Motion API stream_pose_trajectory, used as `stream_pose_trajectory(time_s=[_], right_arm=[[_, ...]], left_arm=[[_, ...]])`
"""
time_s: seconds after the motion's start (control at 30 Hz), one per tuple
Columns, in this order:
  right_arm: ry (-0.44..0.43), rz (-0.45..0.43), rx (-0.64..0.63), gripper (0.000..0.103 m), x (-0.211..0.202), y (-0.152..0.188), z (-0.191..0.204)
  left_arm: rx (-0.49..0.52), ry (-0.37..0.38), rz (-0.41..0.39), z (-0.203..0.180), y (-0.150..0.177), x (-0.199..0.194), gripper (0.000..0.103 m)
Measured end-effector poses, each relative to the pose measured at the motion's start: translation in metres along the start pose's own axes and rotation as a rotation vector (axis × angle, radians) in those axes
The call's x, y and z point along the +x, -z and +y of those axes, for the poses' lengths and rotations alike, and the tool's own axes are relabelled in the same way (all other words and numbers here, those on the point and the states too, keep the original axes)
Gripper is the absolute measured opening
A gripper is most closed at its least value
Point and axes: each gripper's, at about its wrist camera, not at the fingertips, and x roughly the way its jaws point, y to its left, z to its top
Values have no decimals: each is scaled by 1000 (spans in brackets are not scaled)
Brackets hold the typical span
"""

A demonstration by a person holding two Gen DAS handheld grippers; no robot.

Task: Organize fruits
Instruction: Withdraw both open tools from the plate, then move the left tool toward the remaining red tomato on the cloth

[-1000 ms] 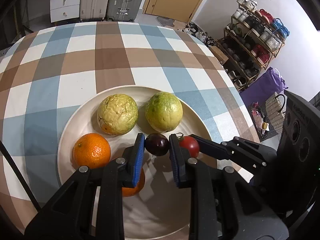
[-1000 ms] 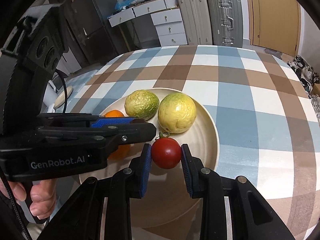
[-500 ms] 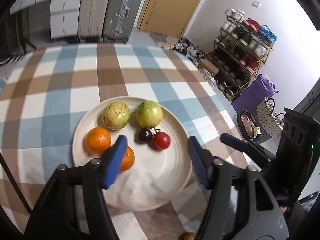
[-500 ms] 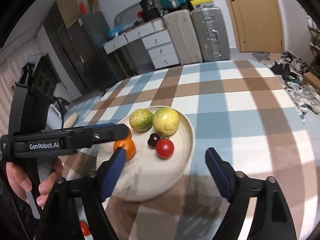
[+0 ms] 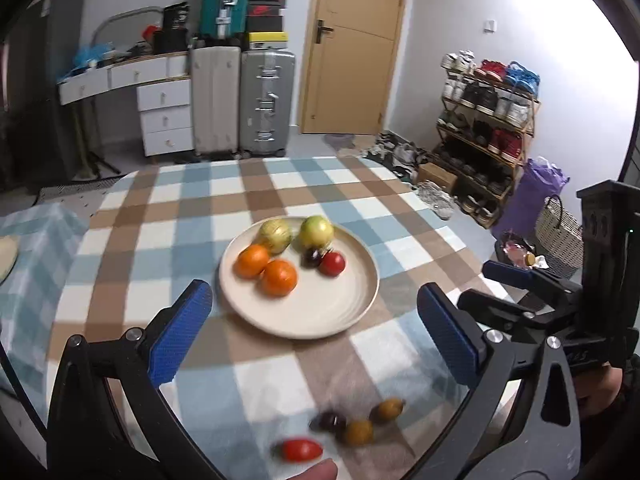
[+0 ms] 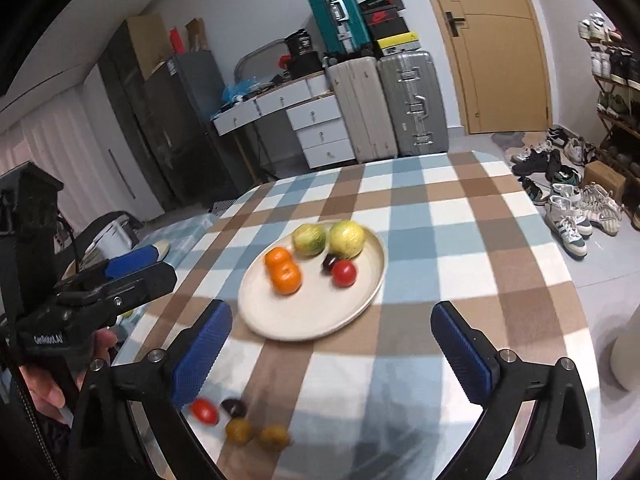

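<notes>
A cream plate point(image 5: 320, 320) on the checked tablecloth holds two yellow-green fruits point(image 5: 317, 231), two oranges point(image 5: 279, 277), a dark plum point(image 5: 311, 257) and a red tomato point(image 5: 332, 264). My left gripper point(image 5: 313, 288) hangs back above the plate's near rim. Its jaws are opening wide with nothing between them. My right gripper point(image 6: 331, 307) also stands off from the plate point(image 6: 312, 316), jaws opening and empty. Near the table's front edge lie a small tomato point(image 5: 301, 450), a second plum point(image 5: 332, 421) and two brownish-yellow fruits point(image 5: 359, 432).
The table's round edge point(image 6: 576, 320) drops off at the right toward shoes on the floor point(image 6: 568, 216). Suitcases point(image 5: 266, 104), white drawers point(image 5: 166, 116), a door and a shoe rack point(image 5: 484, 120) stand beyond. A fingertip point(image 5: 314, 472) shows at the bottom.
Both grippers let go of the plum and the tomato on the plate, opened wide, and drew back and up. The loose fruits at the front edge came into view.
</notes>
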Motion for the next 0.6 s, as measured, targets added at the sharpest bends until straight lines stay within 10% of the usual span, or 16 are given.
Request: stream_pose_trajectory(time_s=[0.2, 0.6], right_arm=[[-8, -6, -9, 102, -24, 23, 23], [21, 24, -47, 103, -34, 58, 51]], left_arm=[[-47, -120, -40, 14, 42, -42, 102], [-103, -134, 47, 26, 86, -55, 102]])
